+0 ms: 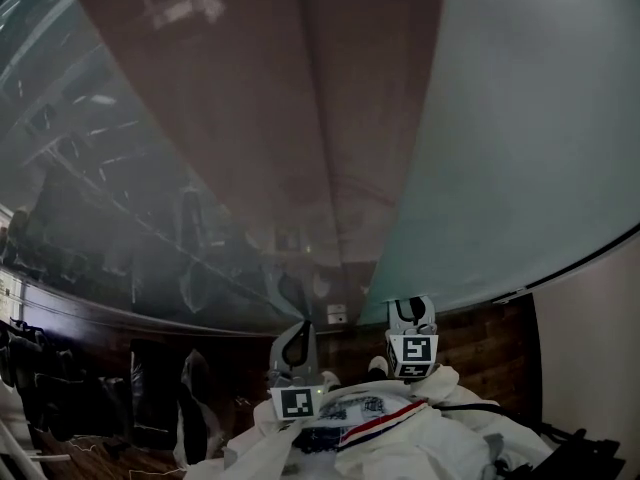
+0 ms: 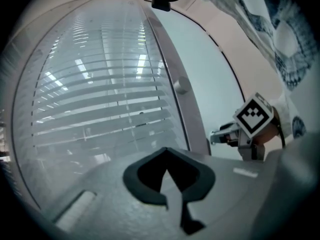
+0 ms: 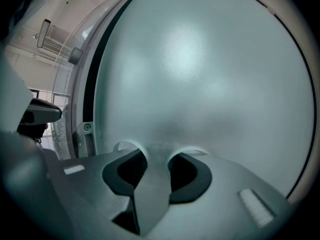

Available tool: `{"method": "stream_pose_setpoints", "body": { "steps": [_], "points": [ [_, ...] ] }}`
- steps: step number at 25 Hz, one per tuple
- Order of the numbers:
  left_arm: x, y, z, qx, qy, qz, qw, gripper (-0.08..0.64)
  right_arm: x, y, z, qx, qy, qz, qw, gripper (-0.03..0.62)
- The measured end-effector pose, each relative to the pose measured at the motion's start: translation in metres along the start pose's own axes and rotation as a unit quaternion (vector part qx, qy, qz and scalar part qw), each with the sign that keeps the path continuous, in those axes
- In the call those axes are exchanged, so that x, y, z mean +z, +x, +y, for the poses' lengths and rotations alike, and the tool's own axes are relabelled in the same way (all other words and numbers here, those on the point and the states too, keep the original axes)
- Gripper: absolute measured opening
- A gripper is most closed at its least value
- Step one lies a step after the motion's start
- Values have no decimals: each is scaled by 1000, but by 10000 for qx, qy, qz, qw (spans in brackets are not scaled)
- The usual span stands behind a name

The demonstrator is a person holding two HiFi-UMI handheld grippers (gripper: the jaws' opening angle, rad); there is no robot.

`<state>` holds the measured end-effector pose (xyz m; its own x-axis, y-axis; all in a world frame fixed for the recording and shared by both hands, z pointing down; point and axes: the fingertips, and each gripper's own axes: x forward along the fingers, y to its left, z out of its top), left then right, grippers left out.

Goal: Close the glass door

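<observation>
glass door (image 3: pixel 200 74): sitting right in front of your right tongs (image 3: pixel 156 154) | they're hanging half open, holding nothing, probably for pushing it flat | left tongs (image 2: pixel 165 153) are hanging pinched shut, empty, by the clear pane (image 2: pixel 100 84)

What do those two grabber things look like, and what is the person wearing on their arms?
The left gripper and right gripper are both grey, with dark curved pads lining the jaws. Each carries a white cube with black square markers. The sleeves are white, and the clothing has a blue print with a red and blue stripe.
</observation>
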<state>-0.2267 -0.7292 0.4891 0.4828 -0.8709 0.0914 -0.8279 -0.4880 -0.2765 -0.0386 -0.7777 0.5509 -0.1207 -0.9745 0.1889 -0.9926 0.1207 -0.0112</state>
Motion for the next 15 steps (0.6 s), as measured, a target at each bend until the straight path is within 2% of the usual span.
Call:
{"method": "stream_pose_setpoints", "body": {
  "steps": [4,15],
  "points": [
    [-2,0,0,28,-7,86,10000,2,1,4,-2,-100,-34,-8,9999,118],
    [-3,2,2,136,-141,94,9998,2,0,6,0,-49,-80,-43,9999,120]
  ]
}}
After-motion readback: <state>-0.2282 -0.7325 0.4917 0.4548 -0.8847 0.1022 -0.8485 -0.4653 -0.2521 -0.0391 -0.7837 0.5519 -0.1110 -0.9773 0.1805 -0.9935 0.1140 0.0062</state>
